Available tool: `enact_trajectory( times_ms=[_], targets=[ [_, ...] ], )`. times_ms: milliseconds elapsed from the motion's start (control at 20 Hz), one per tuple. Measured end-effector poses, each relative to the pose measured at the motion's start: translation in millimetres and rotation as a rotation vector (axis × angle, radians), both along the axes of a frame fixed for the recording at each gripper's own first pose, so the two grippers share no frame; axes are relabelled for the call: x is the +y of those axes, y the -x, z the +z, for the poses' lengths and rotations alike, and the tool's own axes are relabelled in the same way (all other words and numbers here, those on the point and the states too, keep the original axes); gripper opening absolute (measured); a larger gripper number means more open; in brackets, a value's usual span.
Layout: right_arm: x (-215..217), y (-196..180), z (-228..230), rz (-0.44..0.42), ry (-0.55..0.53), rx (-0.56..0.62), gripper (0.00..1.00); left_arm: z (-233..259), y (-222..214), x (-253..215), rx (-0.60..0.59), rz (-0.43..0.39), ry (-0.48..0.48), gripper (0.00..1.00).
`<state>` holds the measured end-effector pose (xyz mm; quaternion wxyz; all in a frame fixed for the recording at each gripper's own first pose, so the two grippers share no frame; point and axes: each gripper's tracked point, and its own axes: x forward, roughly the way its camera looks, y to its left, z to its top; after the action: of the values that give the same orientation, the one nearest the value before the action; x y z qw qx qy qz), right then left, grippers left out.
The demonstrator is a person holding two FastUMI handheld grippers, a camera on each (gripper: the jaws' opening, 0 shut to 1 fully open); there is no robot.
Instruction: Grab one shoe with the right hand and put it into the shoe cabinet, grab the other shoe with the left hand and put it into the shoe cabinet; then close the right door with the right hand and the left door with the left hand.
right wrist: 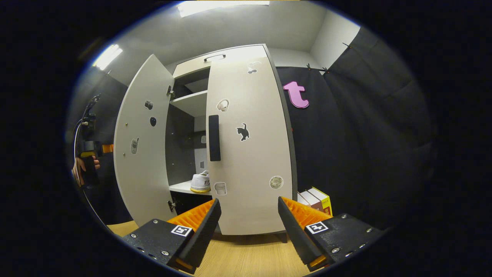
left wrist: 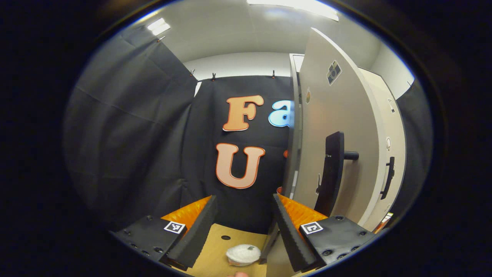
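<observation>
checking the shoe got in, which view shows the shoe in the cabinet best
The right gripper view: the white shoe sits on a shelf between the open left door and the nearly shut right door. The left gripper view gives the left door's outer face, not the interior.

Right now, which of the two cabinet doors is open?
The left door is swung wide open, showing shelves and a white shoe. The right door, the one with the cat sticker, looks nearly shut.

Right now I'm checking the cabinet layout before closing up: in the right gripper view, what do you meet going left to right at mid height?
Hand holding the left gripper → open left door → white shoe on the shelf → right door → books.
</observation>
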<state>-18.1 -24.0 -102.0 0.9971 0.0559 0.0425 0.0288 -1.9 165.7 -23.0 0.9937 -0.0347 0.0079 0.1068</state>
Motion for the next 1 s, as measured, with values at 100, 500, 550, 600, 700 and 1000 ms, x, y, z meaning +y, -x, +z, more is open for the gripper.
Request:
enact_trajectory(
  times_ms=[100,500,550,600,700,1000],
  targets=[
    [-2,1,0,0.0,0.004,0.003,0.92,3,0,-16,-0.012,-0.017,-0.016,0.87],
    [-20,6,7,-0.038,0.023,-0.013,0.92,-5,-23,-81,-0.015,-0.105,0.039,0.88],
    [-22,7,8,-0.04,0.028,-0.014,0.92,-7,-29,-90,-0.015,-0.12,0.041,0.99],
    [-25,7,9,-0.044,0.033,-0.015,0.92,-10,-37,-103,-0.009,-0.14,0.05,0.99],
    [-29,8,12,-0.054,0.038,-0.023,0.92,-21,-49,-131,0.008,-0.191,0.079,0.94],
    [-44,10,15,-0.085,0.043,-0.022,0.92,-28,-86,-172,0.0,-0.229,0.094,0.99]
  ],
)
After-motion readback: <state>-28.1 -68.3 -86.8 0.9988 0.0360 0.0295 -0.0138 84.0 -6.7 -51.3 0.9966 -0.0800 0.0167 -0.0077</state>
